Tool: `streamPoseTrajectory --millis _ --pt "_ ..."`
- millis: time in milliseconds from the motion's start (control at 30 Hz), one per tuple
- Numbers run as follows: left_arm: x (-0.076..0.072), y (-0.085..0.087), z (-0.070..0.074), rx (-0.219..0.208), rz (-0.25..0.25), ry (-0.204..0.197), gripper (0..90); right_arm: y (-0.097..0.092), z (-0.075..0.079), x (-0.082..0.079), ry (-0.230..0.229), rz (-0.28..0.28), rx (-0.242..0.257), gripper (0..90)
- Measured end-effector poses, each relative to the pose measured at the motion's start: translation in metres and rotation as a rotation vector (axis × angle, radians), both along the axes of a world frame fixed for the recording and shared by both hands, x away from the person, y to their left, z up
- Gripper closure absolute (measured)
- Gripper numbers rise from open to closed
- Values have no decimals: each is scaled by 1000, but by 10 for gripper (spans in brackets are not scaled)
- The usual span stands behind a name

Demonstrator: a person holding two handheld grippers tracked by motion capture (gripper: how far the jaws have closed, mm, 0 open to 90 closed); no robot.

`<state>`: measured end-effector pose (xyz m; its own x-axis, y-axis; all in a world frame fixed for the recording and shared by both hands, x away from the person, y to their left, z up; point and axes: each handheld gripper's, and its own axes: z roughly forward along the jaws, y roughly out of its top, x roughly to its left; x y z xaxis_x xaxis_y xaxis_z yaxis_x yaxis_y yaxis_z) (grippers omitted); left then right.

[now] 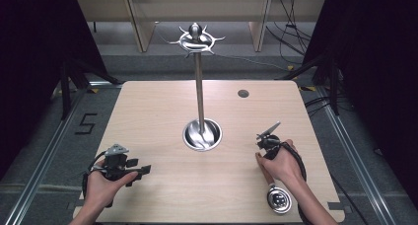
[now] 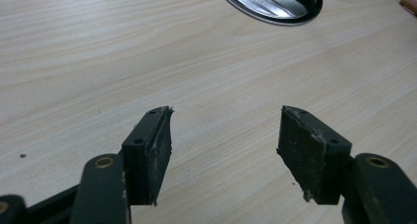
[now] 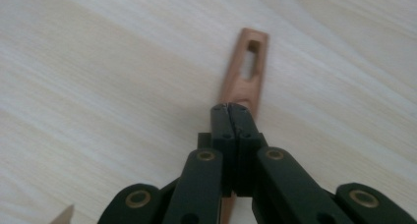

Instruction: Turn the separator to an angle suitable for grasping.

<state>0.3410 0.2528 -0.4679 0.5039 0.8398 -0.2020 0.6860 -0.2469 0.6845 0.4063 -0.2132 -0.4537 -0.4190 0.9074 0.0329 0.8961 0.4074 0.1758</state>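
Note:
A kitchen utensil with a slotted wooden handle and a round metal head is at the front right of the table. My right gripper is shut on the handle just below its hanging slot; in the high view the right gripper points away from the person, with the head trailing back under the hand. A tall metal stand with a ring of hooks rises from a round shiny base at mid-table. My left gripper is open at the front left; nothing lies between the left gripper's pads.
The light wooden table has a small dark hole at the back right. The stand's base lies ahead of the left jaws. Black drapes, metal floor rails and loose cables surround the table.

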Motion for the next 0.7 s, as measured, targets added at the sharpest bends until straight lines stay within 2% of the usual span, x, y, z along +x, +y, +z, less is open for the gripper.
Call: streamPoseTrajectory --millis 133,200,267,300,333,500,533,600,633,667,700 --pt "0 0 1 5 0 6 368 -8 -1 1 -15 -34 -20 900" --pt "0 -1 0 -6 6 2 367 -11 0 1 -24 4 56 900" --pt "0 -2 -1 -14 9 0 368 -5 5 -1 -29 18 75 900" --pt "0 -3 -1 -18 15 7 368 -2 5 -2 -28 38 78 900" --pt "0 -3 -1 -18 15 7 368 5 5 -3 -26 30 38 900" --pt "0 0 0 -1 1 2 368 13 -8 -1 -20 59 46 900" --pt "0 0 0 0 2 0 368 14 -8 -1 -10 45 41 900" --pt "0 -2 0 -10 6 7 368 12 -9 0 -20 50 36 900" --pt "0 -3 -1 -19 14 5 368 13 -8 0 1 16 17 900" --pt "0 -2 0 -8 3 8 368 7 -10 2 -1 32 65 900" --pt "0 -2 0 -8 3 8 368 7 -10 2 -1 32 65 900"
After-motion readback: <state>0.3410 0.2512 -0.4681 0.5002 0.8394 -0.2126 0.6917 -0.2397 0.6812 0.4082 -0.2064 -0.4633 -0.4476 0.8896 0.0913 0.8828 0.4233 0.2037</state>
